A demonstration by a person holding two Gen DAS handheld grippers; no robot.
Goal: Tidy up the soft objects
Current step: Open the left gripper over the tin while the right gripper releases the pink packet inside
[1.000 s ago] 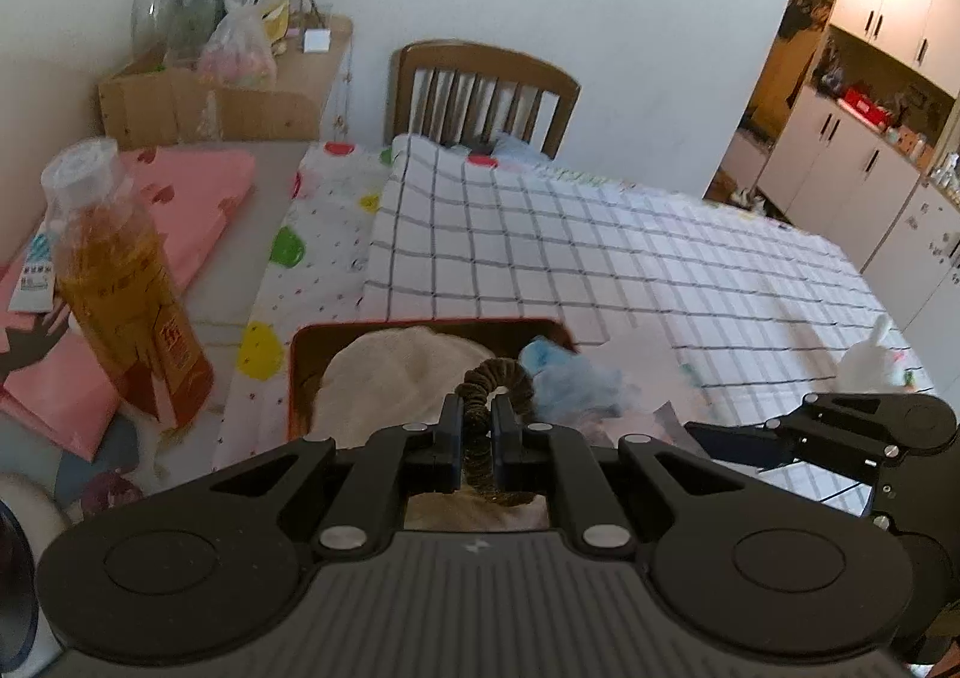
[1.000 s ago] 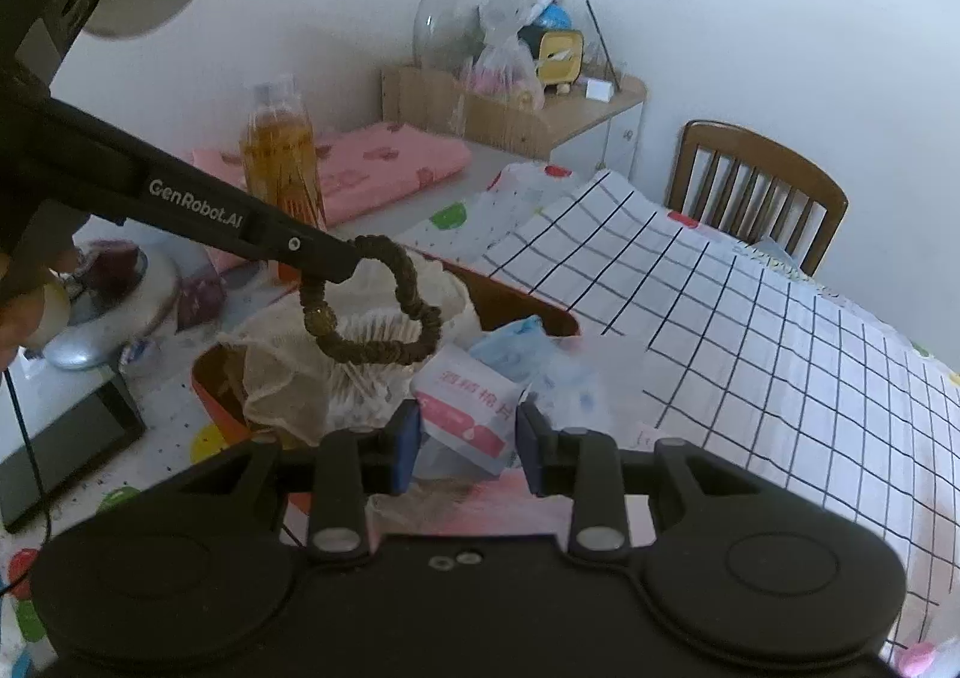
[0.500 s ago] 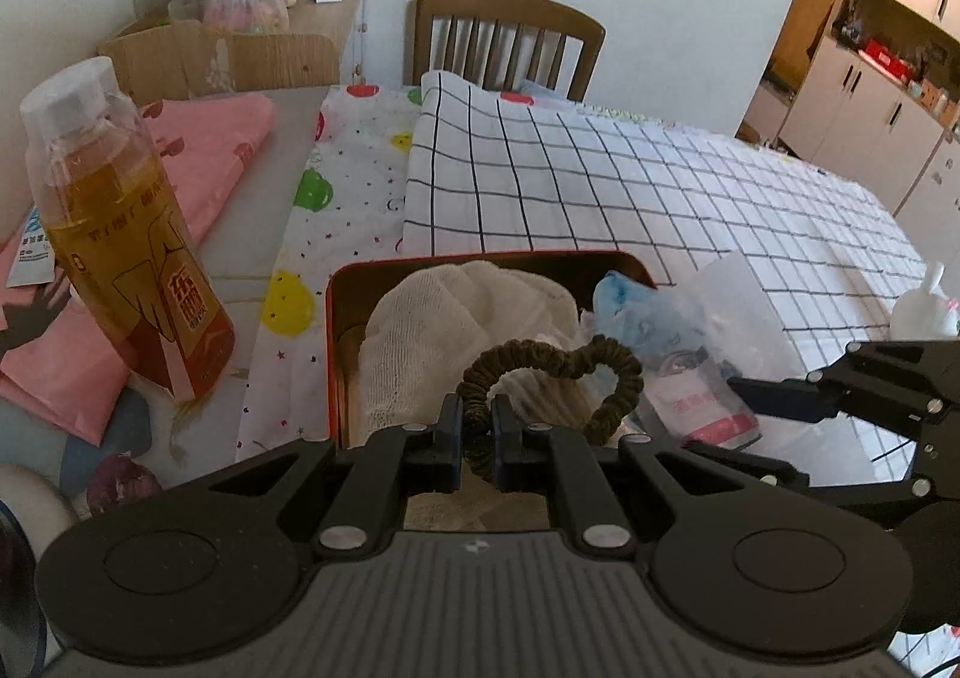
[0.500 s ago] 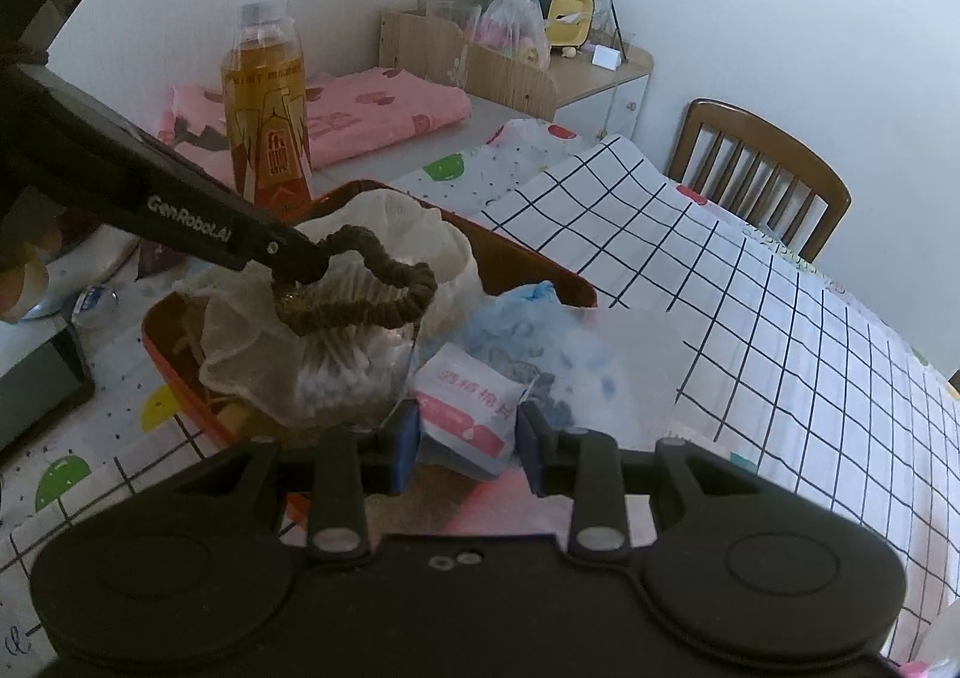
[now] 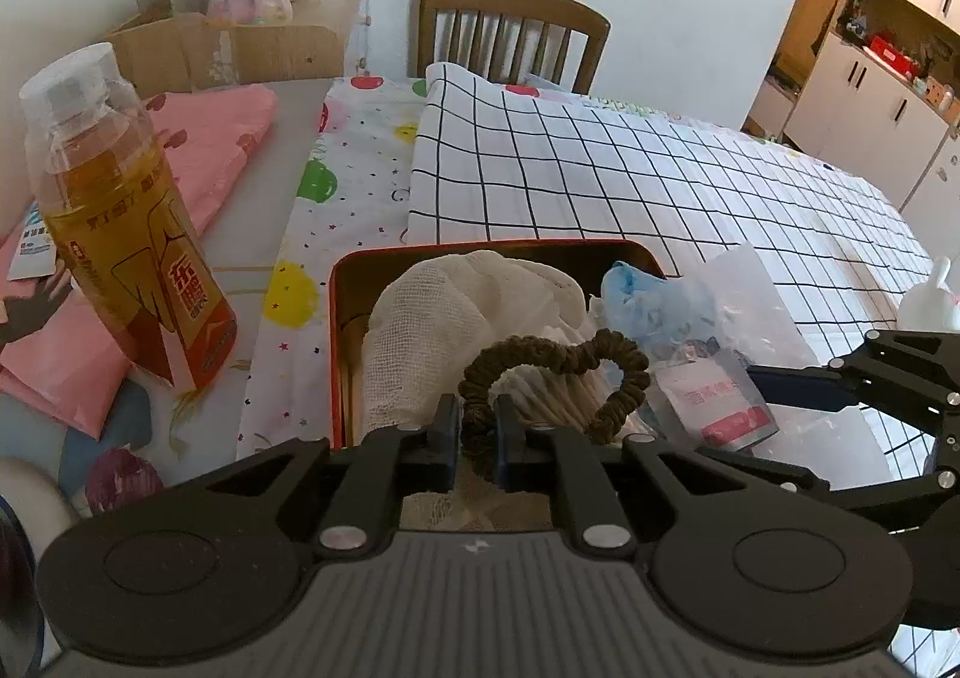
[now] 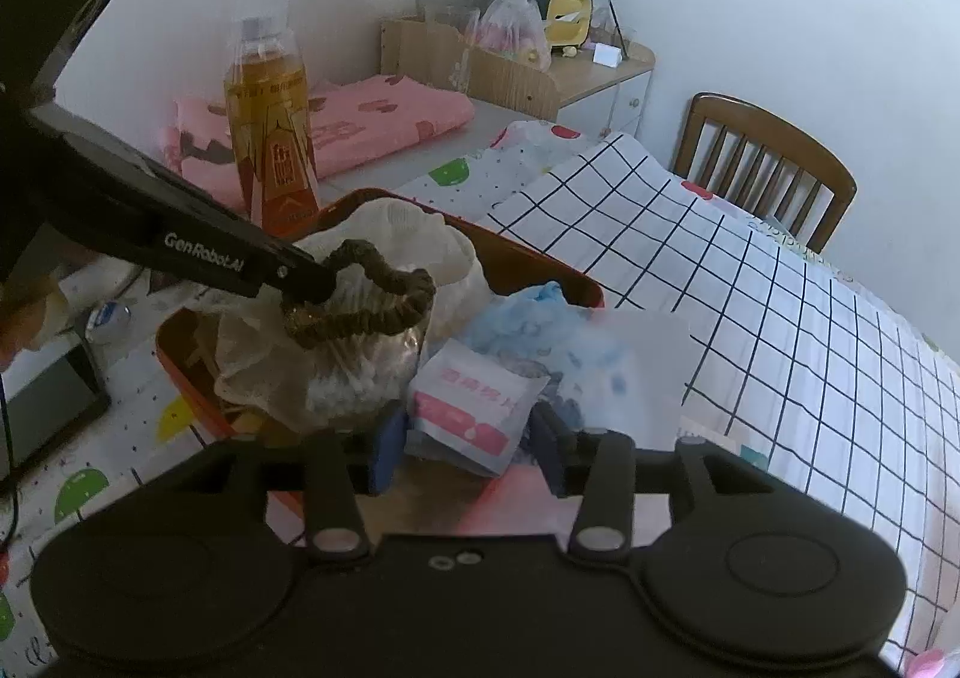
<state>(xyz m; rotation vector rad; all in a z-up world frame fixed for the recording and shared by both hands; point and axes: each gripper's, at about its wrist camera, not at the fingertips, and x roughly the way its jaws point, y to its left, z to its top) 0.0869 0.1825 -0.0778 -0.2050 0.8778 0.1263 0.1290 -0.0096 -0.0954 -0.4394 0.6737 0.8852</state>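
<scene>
My left gripper (image 5: 478,432) is shut on a dark brown scrunchie (image 5: 558,360), held low over a red tin box (image 5: 354,270). The scrunchie (image 6: 366,306) rests on a bag of cotton swabs (image 6: 354,372) and white gauze (image 5: 432,306) inside the box (image 6: 180,372). My right gripper (image 6: 465,447) is open, its jaws either side of a pink-and-white sachet (image 6: 474,408) that lies at the box's edge beside a blue glove (image 6: 528,312). The right gripper also shows at the right of the left wrist view (image 5: 840,384).
A bottle of amber drink (image 5: 126,234) stands left of the box. Pink folded cloth (image 5: 198,138) lies behind it. A checked cloth (image 5: 660,180) covers the table, with a wooden chair (image 5: 510,36) at the far side. A dark tablet (image 6: 42,408) lies at the left.
My left gripper has come down and forward with the scrunchie, from above the box to resting on its contents. The right gripper has held its place around the sachet.
</scene>
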